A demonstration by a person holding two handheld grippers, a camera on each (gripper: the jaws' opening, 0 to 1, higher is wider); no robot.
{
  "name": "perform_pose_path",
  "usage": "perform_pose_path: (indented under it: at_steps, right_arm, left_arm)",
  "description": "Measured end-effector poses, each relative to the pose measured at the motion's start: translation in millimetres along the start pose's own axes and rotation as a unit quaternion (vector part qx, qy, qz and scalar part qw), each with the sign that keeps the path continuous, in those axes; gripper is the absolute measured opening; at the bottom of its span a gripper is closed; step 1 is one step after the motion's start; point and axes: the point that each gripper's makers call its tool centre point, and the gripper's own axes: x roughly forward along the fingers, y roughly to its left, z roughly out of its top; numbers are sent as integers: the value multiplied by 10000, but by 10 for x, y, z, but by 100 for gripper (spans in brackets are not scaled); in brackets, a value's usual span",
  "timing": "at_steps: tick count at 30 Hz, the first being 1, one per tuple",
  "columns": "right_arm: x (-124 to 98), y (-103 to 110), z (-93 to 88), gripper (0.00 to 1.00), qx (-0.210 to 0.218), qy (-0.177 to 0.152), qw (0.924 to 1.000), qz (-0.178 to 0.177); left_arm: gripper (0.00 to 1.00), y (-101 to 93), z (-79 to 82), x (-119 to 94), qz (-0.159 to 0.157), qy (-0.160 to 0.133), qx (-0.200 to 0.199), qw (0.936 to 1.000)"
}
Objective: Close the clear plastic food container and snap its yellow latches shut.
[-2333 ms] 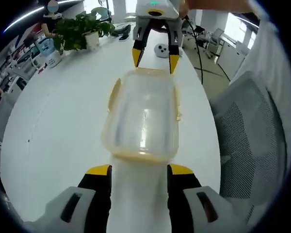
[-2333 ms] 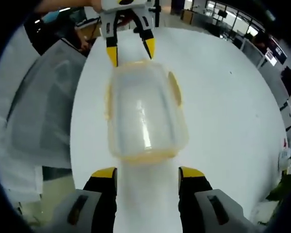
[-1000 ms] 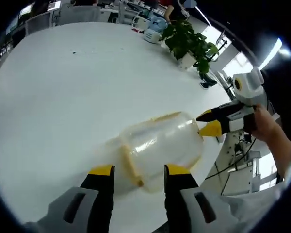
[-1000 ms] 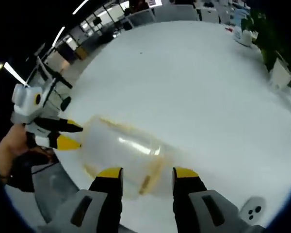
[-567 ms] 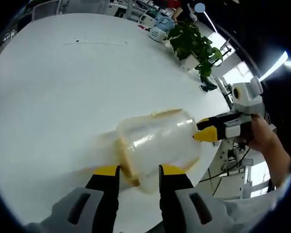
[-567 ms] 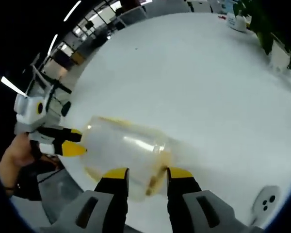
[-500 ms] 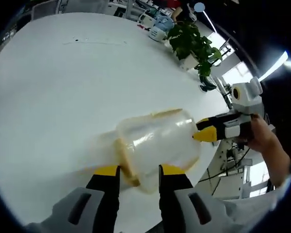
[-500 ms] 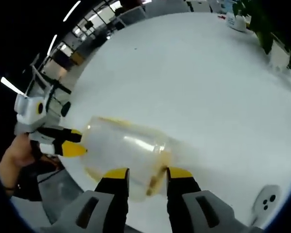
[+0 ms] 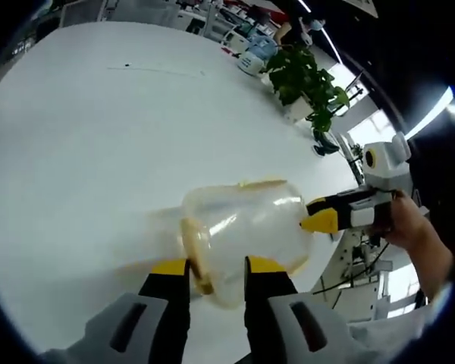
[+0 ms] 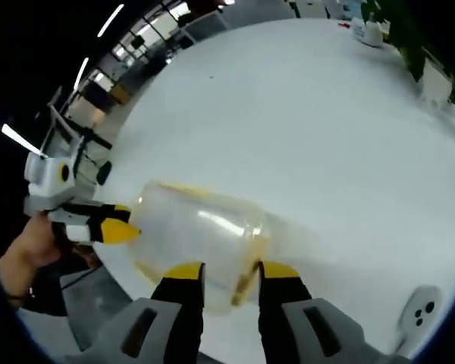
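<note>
The clear plastic food container point(image 9: 246, 227) lies near the white table's edge, lid on. A yellow latch point(image 9: 192, 249) at its near end sits between the jaws of my left gripper point(image 9: 214, 267), which is shut on it. My right gripper point(image 9: 318, 220) comes in from the right, held by a hand point(image 9: 409, 235), tips together at the far end. In the right gripper view the container point(image 10: 197, 231) has a yellow latch point(image 10: 249, 274) in my right gripper point(image 10: 230, 271), shut on it. My left gripper point(image 10: 110, 220) meets the opposite end.
The white table point(image 9: 83, 136) stretches wide behind the container. A potted plant point(image 9: 303, 76) and a blue-white item point(image 9: 254, 57) stand at its far rim. A small white dotted device point(image 10: 418, 311) lies near the right gripper. The table edge and floor are just beyond the container.
Both grippers' jaws have narrowed onto the container's end latches since a second ago. The container has barely shifted. Both views rolled sideways since 2.3 s ago.
</note>
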Motion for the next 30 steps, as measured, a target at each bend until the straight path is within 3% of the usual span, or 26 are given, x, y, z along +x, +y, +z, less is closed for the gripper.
perform_pose_path:
  at_steps: [8,14,26,30]
  right_arm:
    - [12,38,46,26,-145,137,9998,58]
    - [-4,58,63,27,-385,180,9991,55]
    - [-8,65,35,32,-459,191,9987,144]
    - [-35,80,14,36,-496,227,9983,198]
  left_arm:
    - [26,21,-68,-26,30,-56,-151,9999]
    - [27,13,-58,-28,0,-146,-189,9997]
    - [30,27,-42,-25,-146,-205,-194,9995]
    - [36,87,-48,-41,-94,-212,-215,9995]
